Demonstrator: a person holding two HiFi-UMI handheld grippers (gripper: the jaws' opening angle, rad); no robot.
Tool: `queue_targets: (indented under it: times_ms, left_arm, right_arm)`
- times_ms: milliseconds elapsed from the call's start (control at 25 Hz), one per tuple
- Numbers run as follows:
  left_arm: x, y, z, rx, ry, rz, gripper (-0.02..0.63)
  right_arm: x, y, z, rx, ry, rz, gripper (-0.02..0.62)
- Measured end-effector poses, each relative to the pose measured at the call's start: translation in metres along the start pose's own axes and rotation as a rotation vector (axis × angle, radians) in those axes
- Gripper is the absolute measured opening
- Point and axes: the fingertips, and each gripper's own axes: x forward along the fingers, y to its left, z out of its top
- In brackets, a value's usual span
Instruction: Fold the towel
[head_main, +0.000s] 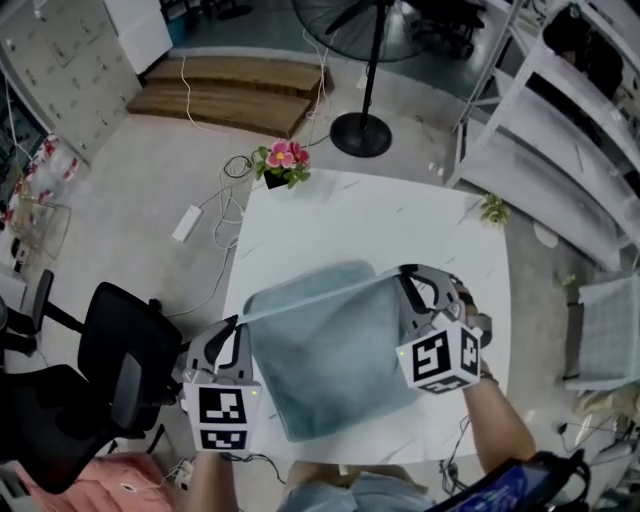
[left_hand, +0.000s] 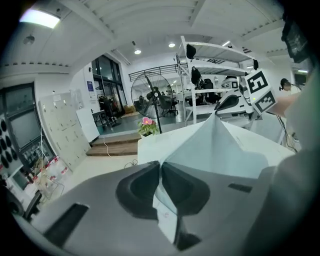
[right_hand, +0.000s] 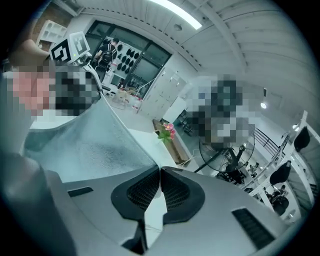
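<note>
A pale blue-green towel (head_main: 330, 350) lies over the near half of the white table (head_main: 350, 215), its near end hanging past the front edge. My left gripper (head_main: 238, 322) is shut on one far corner of the towel (left_hand: 215, 150), and my right gripper (head_main: 402, 274) is shut on the other corner of the towel (right_hand: 95, 140). The towel's edge is stretched taut between them, lifted above the table. In the left gripper view the cloth is pinched between the dark pads (left_hand: 140, 187). In the right gripper view a thin fold of cloth sits between the ribbed pads (right_hand: 175, 192).
A small pot of pink flowers (head_main: 282, 164) stands at the table's far left corner, a little green plant (head_main: 493, 209) at the far right corner. A black office chair (head_main: 120, 355) is to the left, a standing fan (head_main: 362, 130) beyond the table, white shelving (head_main: 560, 130) at right.
</note>
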Motion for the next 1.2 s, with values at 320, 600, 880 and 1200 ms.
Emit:
queue_targets:
  times_ms: [320, 600, 880, 1200]
  left_arm:
    - [0.072, 0.011, -0.042, -0.043, 0.128, -0.043, 0.022]
    - [0.114, 0.013, -0.083, -0.107, 0.233, -0.056, 0.026]
    - [0.126, 0.019, -0.093, -0.151, 0.253, -0.034, 0.033]
    - [0.132, 0.02, -0.092, -0.124, 0.242, -0.04, 0.046]
  right_arm:
    - [0.075, 0.018, -0.033, 0.019, 0.093, 0.095, 0.026]
    - [0.123, 0.047, -0.068, 0.035, 0.157, 0.163, 0.039]
    - [0.148, 0.053, -0.076, 0.119, 0.178, 0.196, 0.069]
    - [0.169, 0.044, -0.078, 0.165, 0.17, 0.21, 0.081]
